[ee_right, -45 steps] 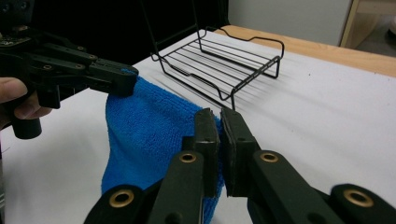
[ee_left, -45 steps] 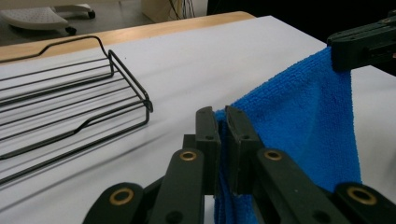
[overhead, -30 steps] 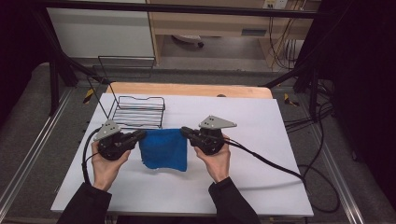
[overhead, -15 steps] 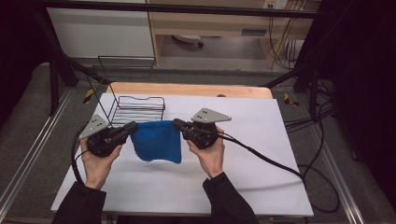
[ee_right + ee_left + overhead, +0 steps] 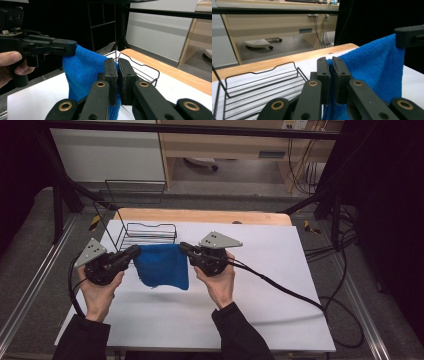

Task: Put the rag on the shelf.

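— How are the hands set around the blue microfibre cloth (image 5: 164, 266)?
— One on each side of it, forearms coming up from the near table edge. The left gripper (image 5: 134, 252) points inward at the cloth's upper left corner, the right gripper (image 5: 184, 247) inward at its upper right corner, both roughly level.
— Are they gripping it?
— Yes. Each gripper's jaws are pinched together on a top corner, with terry fabric squeezed between the pads.
— And where's the cloth?
— Stretched between the two, hanging from its top edge above the white table (image 5: 280, 285). Its lower edge seems clear of the surface, though I can't be sure from above.
— How does it look?
— Bright blue, nubbly pile, hanging in soft folds.
— Anything nearby?
— A black wire basket (image 5: 150, 234) stands just behind the cloth.
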Demonstrator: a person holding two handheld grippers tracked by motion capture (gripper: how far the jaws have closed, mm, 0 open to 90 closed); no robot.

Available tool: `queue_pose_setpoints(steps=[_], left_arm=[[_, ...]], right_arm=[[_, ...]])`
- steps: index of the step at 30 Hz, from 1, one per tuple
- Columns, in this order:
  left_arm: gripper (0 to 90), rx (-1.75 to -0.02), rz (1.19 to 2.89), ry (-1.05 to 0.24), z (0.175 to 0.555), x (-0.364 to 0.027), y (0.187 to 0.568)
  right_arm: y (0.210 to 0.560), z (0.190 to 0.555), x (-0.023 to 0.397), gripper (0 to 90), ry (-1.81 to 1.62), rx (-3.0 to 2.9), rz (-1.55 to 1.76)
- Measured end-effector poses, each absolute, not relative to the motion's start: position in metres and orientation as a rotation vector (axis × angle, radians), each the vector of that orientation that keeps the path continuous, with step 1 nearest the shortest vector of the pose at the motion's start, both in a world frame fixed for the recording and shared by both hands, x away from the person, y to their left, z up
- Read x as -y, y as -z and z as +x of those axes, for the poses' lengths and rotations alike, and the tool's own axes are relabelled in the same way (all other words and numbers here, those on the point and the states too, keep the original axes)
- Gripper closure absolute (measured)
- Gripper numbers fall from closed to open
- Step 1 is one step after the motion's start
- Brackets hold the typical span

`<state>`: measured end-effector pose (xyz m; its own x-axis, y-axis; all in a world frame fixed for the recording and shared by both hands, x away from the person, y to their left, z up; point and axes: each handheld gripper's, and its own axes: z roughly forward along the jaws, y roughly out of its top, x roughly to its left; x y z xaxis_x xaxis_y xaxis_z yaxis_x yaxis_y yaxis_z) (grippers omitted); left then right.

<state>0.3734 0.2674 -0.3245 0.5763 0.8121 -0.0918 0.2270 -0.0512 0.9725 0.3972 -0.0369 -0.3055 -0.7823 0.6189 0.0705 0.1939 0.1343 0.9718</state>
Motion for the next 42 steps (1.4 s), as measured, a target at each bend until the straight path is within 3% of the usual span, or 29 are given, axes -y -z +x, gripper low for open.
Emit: queue_pose_setpoints(steps=[42], left_arm=[[85.3, -0.835, 1.371, -0.707, 0.384, -0.306, 0.26]], right_arm=[[0.239, 0.416, -0.003, 86.5, -1.76, -1.92, 0.64]])
